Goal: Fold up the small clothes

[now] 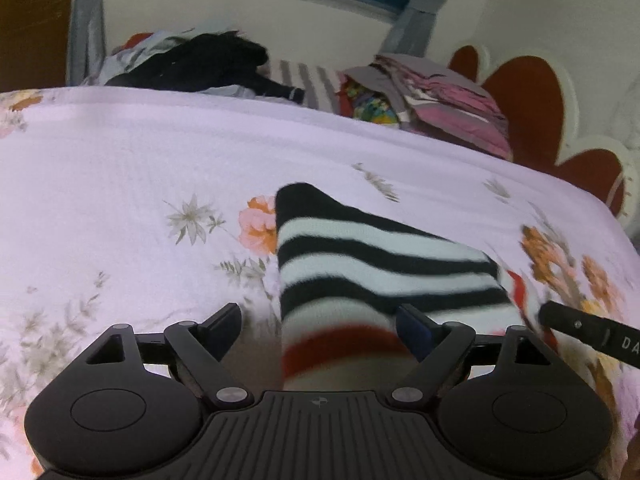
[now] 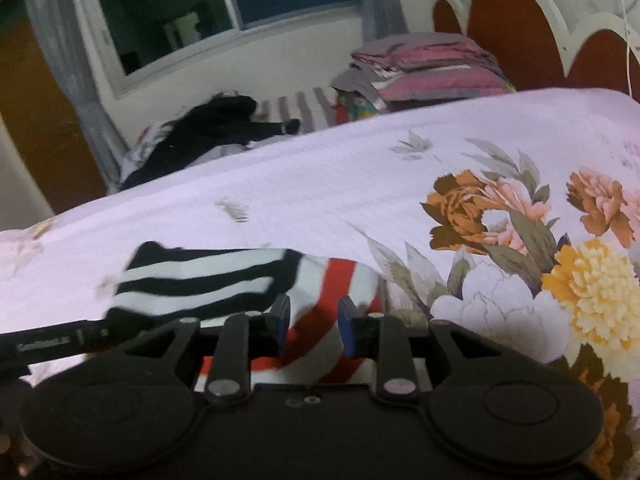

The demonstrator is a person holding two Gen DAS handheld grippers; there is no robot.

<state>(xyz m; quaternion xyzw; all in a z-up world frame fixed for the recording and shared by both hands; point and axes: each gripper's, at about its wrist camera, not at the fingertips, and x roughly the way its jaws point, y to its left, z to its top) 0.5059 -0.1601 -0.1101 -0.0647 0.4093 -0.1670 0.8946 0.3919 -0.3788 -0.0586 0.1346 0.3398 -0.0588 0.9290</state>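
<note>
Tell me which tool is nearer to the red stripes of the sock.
Right. The right tool hangs open directly over the red stripes; the left tool, open, is over the sock's black-and-white part.

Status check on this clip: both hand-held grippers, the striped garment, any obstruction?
Left hand-held gripper open, right hand-held gripper part open, neither gripping. Striped garment flat on floral bedsheet. Nothing in the way.

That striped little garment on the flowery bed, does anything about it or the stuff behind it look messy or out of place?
The striped garment lies fairly tidy on the floral bedspread, between both open grippers. What stands out is behind it: a dark heap of clothes is tumbled loosely at the bed's far edge, unlike the neat folded pink and grey stack beside it.
</note>
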